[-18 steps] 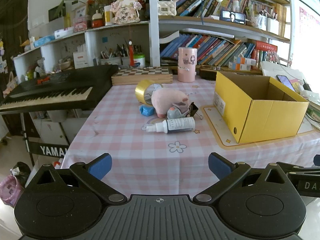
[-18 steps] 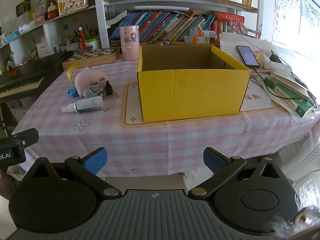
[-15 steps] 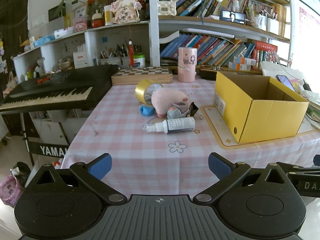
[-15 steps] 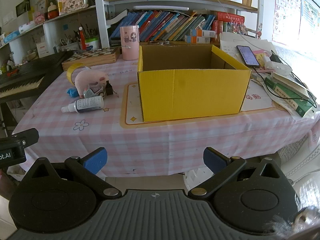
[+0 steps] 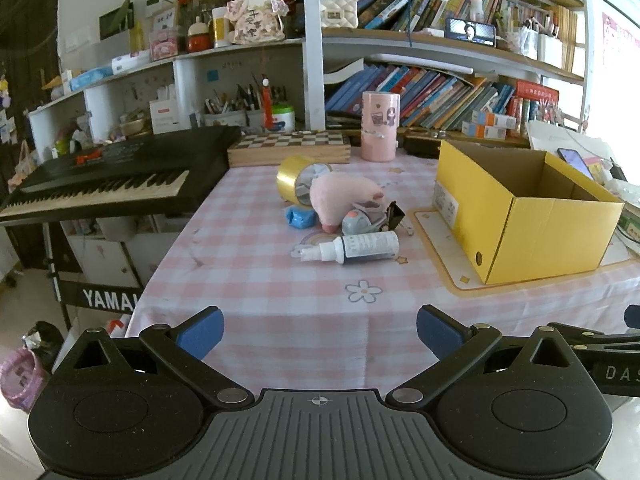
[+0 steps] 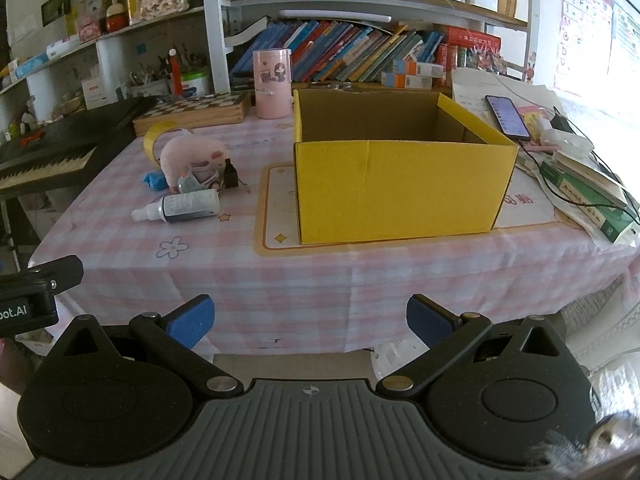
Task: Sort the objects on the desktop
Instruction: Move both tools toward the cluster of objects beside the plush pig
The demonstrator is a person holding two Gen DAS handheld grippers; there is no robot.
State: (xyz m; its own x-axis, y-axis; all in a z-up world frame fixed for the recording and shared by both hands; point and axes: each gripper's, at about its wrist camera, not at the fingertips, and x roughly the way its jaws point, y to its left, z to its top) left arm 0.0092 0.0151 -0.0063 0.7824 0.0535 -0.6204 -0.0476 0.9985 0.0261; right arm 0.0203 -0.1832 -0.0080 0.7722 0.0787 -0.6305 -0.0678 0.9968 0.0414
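A cluster of small objects lies on the pink checked tablecloth (image 5: 260, 280): a pink plush toy (image 5: 344, 196), a gold tape roll (image 5: 298, 178), a blue lump (image 5: 298, 216), a small toy car (image 5: 362, 218), a black binder clip (image 5: 394, 214) and a white spray bottle (image 5: 356, 247) on its side. An open, empty yellow cardboard box (image 5: 532, 216) stands to their right; it also shows in the right wrist view (image 6: 400, 184). My left gripper (image 5: 320, 330) is open at the table's near edge, short of the cluster. My right gripper (image 6: 310, 318) is open, before the table's front edge, facing the box.
A black keyboard (image 5: 112, 184) stands left of the table. A chessboard box (image 5: 288, 146) and a pink cup (image 5: 380, 126) stand at the back. A phone (image 6: 506, 116), cables and books (image 6: 588, 196) lie right of the yellow box. Shelves of books rise behind.
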